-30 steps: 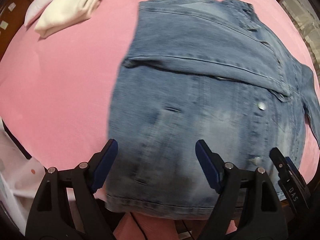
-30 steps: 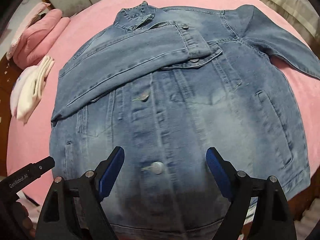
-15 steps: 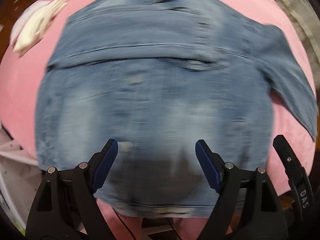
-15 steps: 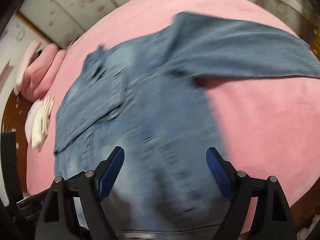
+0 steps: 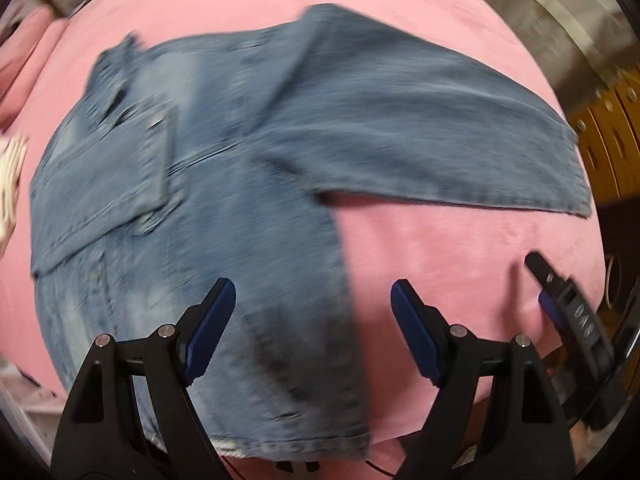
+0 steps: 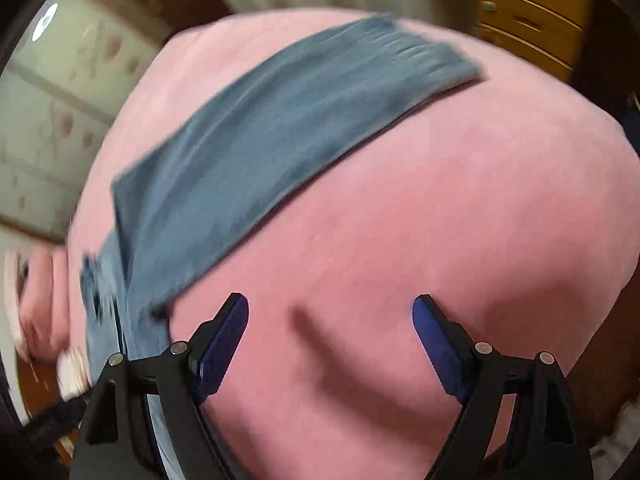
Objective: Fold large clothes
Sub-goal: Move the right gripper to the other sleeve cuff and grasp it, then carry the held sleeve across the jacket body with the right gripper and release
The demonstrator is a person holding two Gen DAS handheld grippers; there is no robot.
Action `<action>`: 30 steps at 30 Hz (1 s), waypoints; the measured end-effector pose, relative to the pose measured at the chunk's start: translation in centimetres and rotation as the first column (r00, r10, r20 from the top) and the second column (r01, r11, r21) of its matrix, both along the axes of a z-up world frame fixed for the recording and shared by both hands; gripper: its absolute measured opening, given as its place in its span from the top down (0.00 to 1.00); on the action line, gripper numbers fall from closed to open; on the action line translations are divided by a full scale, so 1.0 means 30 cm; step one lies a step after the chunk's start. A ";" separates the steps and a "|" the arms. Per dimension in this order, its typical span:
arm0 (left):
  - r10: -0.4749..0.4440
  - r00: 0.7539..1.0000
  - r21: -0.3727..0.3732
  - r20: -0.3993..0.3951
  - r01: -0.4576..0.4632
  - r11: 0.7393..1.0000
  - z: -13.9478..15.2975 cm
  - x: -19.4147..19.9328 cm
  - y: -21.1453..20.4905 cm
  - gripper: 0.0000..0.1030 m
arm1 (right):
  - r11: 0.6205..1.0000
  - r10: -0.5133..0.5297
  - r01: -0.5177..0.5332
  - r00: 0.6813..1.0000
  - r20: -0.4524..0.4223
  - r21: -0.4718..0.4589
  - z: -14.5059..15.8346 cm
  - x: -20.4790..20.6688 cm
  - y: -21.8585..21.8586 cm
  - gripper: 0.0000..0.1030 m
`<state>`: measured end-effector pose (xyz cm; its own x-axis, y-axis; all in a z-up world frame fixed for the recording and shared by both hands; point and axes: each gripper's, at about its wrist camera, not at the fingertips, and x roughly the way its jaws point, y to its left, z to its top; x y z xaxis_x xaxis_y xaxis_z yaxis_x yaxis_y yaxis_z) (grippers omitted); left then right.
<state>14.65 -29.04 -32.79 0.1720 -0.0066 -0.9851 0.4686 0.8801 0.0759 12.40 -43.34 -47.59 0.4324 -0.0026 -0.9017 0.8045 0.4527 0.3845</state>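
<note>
Pink bed fills both views, blurred. Denim jacket lies flat on it, one sleeve stretched out sideways across the pink cover, the other folded over the chest. Left gripper hangs above the jacket's hem edge, jaws apart, nothing between them. Right gripper is over bare cover beside the outstretched sleeve, jaws apart, empty. Wooden drawers stand beyond the bed.

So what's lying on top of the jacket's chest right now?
One sleeve is folded across the denim jacket, its cuff over the front. The chest beneath it is covered. The other sleeve lies flat on the pink cover.
</note>
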 end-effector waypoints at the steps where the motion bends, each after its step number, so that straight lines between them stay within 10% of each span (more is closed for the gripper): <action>1: -0.023 1.000 0.004 -0.003 0.023 1.000 -0.014 -0.001 -0.035 0.24 | 1.000 -0.029 0.029 0.999 0.014 -0.003 -0.004 -0.012 -0.043 0.17; 11: -0.103 0.993 0.025 -0.055 0.105 0.994 -0.107 0.001 -0.341 0.24 | 0.982 -0.177 0.179 0.984 0.033 -0.064 -0.056 0.022 -0.352 0.17; 23: -0.065 0.994 0.049 -0.087 0.069 0.996 -0.140 0.035 -0.354 0.24 | 0.971 -0.197 0.201 0.980 0.041 -0.133 -0.092 0.184 -0.565 0.14; 25: -0.066 0.995 0.045 -0.079 0.070 0.997 -0.129 0.042 -0.349 0.24 | 0.967 -0.207 0.213 0.977 0.055 -0.141 -0.083 0.183 -0.591 0.23; 30: -0.058 0.995 0.020 -0.075 0.060 0.998 -0.115 0.065 -0.341 0.24 | 0.963 -0.209 0.212 0.977 0.033 -0.167 -0.071 0.156 -0.638 0.84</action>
<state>16.60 -39.27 -36.25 0.0978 0.0079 -0.9952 0.5246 0.8493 0.0583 17.09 -62.48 -49.71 0.4188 -0.2464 -0.8740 0.8835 0.3330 0.3294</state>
